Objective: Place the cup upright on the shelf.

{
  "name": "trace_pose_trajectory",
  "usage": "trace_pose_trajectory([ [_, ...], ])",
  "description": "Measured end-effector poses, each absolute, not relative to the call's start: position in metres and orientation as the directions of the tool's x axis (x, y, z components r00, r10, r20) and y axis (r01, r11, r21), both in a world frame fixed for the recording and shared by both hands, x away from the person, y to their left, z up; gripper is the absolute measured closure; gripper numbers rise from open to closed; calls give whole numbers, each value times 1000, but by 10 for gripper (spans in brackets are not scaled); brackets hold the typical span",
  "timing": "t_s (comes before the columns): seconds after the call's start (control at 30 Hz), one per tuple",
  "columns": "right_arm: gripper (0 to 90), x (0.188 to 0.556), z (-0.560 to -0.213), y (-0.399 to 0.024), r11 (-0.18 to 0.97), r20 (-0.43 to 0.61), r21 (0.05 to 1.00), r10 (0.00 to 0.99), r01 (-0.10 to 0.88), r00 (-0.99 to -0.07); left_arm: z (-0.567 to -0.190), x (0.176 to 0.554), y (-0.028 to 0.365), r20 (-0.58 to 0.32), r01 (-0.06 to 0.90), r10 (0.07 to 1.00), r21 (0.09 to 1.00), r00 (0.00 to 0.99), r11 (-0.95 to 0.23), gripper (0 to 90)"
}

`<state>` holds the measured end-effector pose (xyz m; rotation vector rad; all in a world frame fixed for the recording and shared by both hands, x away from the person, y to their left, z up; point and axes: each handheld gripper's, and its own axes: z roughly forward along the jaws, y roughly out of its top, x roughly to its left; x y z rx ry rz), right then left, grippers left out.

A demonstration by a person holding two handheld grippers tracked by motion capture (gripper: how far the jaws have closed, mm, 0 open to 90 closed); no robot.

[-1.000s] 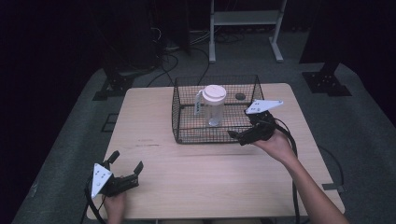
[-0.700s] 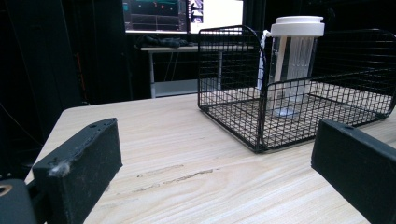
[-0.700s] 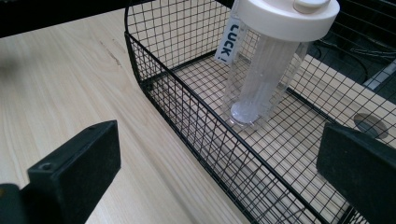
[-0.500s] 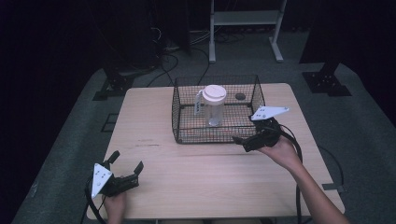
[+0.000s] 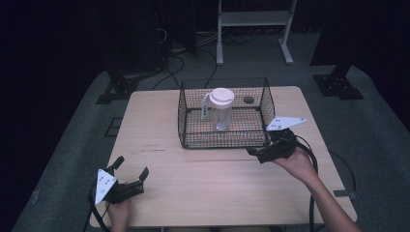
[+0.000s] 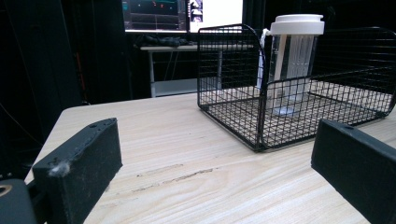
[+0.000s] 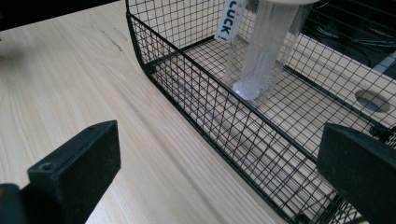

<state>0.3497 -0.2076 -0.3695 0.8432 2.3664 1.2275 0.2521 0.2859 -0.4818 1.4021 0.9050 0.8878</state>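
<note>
A black wire basket (image 5: 223,143) stands in the middle of the wooden table (image 5: 159,130). Inside it a clear plastic bottle (image 5: 221,112) with a white lid stands upright, a white tag hanging at its side. My right gripper (image 5: 255,152) hovers low at the basket's front right corner, outside the wire, open and holding nothing. In the right gripper view the basket wall (image 7: 224,116) runs across between the wide-apart jaws, with the bottle (image 7: 266,51) behind it. My left gripper (image 5: 131,167) rests open near the table's front left, far from the basket (image 6: 229,70) and bottle (image 6: 294,60).
A small dark disc (image 5: 248,100) lies on the basket floor at its back right. Bare tabletop stretches between the two grippers. Behind the table stand a white frame (image 5: 254,19) and dark stands with cables on a grey floor.
My right gripper has drawn back from the basket's right rim toward the front right corner, lower and nearer the person. The left gripper has stayed put.
</note>
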Motion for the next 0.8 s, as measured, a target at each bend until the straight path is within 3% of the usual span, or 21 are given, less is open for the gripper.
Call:
trace_pose_trajectory([
  [0.8,0,333,-388,-232,422,7,819,670,389,-742,-482,252,286,10,23,913,1000,407,-21,9],
])
